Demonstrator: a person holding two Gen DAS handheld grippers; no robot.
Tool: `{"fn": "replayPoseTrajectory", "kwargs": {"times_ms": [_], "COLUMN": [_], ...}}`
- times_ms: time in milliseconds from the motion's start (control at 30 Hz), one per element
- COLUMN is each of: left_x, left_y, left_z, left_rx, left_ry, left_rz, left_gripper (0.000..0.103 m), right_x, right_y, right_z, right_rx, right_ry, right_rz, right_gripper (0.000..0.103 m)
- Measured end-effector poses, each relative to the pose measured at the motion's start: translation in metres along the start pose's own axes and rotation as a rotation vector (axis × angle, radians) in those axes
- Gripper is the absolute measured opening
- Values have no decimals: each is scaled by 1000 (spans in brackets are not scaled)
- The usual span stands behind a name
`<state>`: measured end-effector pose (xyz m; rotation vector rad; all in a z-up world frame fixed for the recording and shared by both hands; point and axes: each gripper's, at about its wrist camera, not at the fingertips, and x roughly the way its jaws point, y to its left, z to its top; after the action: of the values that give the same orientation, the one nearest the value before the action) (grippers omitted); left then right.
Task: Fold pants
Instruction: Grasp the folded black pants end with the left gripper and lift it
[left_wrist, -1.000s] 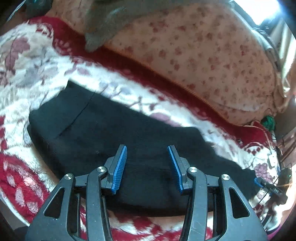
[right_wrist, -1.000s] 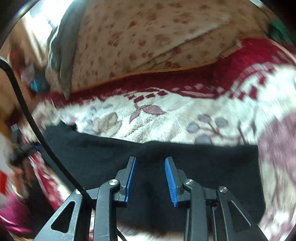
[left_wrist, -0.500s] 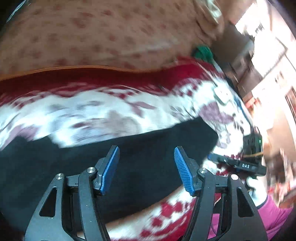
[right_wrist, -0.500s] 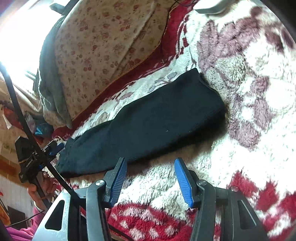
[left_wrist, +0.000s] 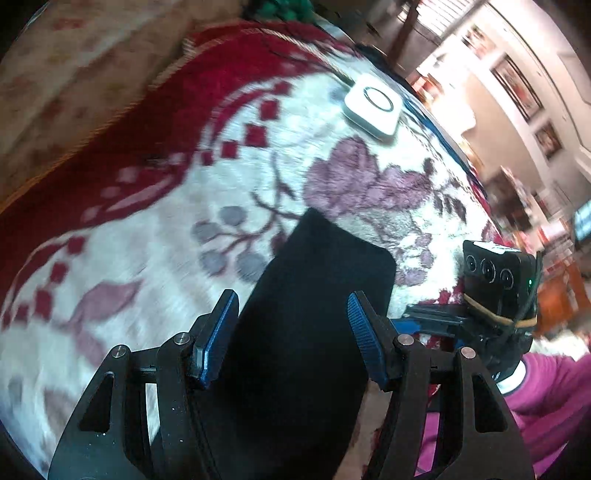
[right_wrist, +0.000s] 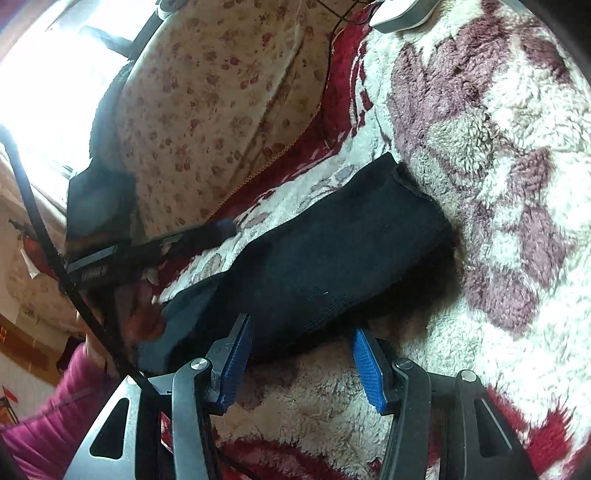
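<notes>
Nearest the lens, the left gripper (left_wrist: 291, 325) stands with its blue pads spread wide above the black pants (left_wrist: 314, 332), gripping nothing. The right gripper (right_wrist: 301, 350) likewise hangs apart at the near edge of the pants (right_wrist: 332, 258), pads clear of the cloth. The folded pants lie on a red-and-white floral blanket (left_wrist: 147, 240). Beyond, a white square device (left_wrist: 373, 105) rests on the blanket, with a flowered quilt (right_wrist: 221, 103) behind.

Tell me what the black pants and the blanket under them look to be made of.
Black pants: matte knit fabric, probably cotton or a wool blend; fine ribbed loops and a stitched hem show in the right wrist view. Blanket: plush, long-pile fleece, likely synthetic; tufted, clumped fibres in a white, red and mauve floral print.
</notes>
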<state>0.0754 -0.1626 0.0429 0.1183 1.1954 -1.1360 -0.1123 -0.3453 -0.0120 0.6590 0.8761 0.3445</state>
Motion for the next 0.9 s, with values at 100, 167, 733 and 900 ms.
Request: {"fn": "replayPoseTrajectory", "kwargs": {"times_ms": [100, 167, 733, 900], "left_x": [17, 30, 104, 110], "left_y": [0, 1, -25, -23], "left_z": [14, 24, 65, 71], "left_rx": [37, 46, 173, 191], "left_ry": [36, 63, 232, 221], "left_rz": [-21, -30, -131, -127], "left_gripper": [62, 62, 63, 31], "right_x": [2, 4, 15, 24], "right_y": [1, 1, 6, 0], "right_z": [-1, -2, -7, -1], "right_rx": [-11, -15, -24, 21], "right_ry": [-7, -12, -79, -73], "right_rz": [-4, -2, 23, 33], "right_gripper": [52, 52, 51, 19]}}
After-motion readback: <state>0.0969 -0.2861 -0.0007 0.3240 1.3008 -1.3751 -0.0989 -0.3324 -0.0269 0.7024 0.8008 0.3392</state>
